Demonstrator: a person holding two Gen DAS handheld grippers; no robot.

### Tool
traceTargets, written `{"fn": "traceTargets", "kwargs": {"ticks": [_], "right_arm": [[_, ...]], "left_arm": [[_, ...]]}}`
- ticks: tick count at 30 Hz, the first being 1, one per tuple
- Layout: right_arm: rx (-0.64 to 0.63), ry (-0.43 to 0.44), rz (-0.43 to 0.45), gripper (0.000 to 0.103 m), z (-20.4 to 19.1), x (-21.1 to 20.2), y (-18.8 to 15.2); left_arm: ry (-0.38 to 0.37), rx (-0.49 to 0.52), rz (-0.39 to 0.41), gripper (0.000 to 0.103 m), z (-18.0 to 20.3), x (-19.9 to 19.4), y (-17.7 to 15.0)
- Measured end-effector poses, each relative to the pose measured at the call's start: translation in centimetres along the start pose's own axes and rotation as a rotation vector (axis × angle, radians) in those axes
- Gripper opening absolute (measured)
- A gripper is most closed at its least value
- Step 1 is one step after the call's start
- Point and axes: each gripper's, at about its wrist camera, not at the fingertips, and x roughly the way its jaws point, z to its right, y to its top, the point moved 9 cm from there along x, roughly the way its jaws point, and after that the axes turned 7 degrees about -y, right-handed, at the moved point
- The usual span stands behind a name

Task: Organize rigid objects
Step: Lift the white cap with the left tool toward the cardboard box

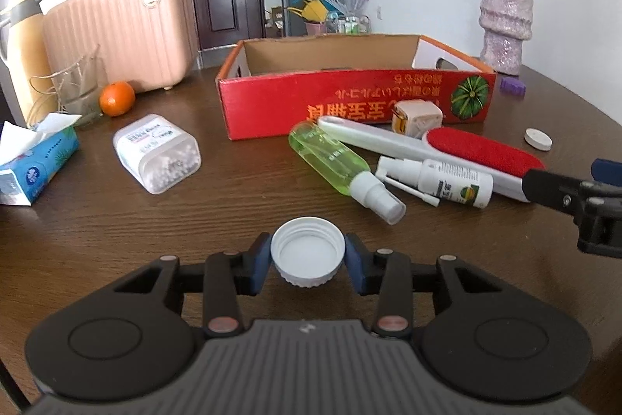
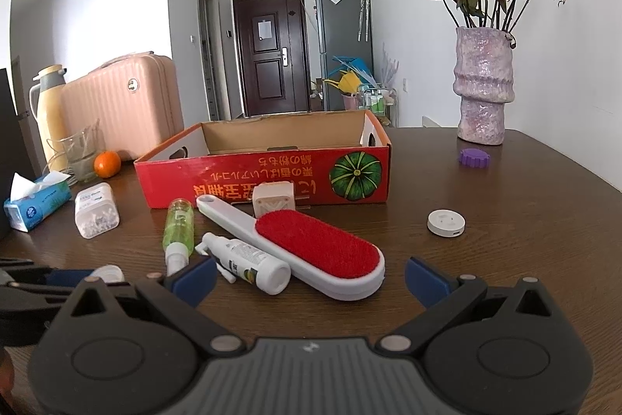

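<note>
On a dark wooden worktop (image 1: 116, 220), a red cardboard box (image 1: 350, 100) stands open and apparently empty, with the clutter still to be sorted lying in front of it: a red lint brush (image 2: 311, 247), a green spray bottle (image 1: 330, 162) and a small white bottle (image 1: 447, 181). Nearest the camera, well in front of the box, the left tool (image 1: 308, 255) has its blue pads pressed on a white cap (image 1: 308, 251), so the pick-up looks made; next comes a lift and carry over the box's front wall. The right tool (image 2: 311, 282) hangs wide open, holding nothing, just short of the brush.
</note>
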Motion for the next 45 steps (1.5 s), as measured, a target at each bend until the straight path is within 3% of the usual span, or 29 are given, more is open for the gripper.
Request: {"fn": "traceTargets", "kwargs": {"ticks": [12, 29, 38, 45], "right_arm": [[-0.022, -0.019, -0.019, 0.103, -0.8, 0.3, -0.4], [-0.101, 0.013, -0.025, 0.103, -6.8, 0.9, 1.0], [-0.185, 0.040, 0.001, 0.101, -10.3, 2.4, 2.2], [-0.236, 0.082, -0.007, 0.091, -13.0, 4.2, 2.8]], "left_arm": [[0.017, -0.051, 0.096, 0.041, -1.9, -3.0, 2.1], [0.056, -0.029, 0.182, 0.041, -6.1, -5.2, 5.5], [0.075, -0.063, 0.194, 0.041, -9.0, -4.8, 6.0], [0.077, -0.112, 0.157, 0.041, -11.2, -3.3, 5.8]]}}
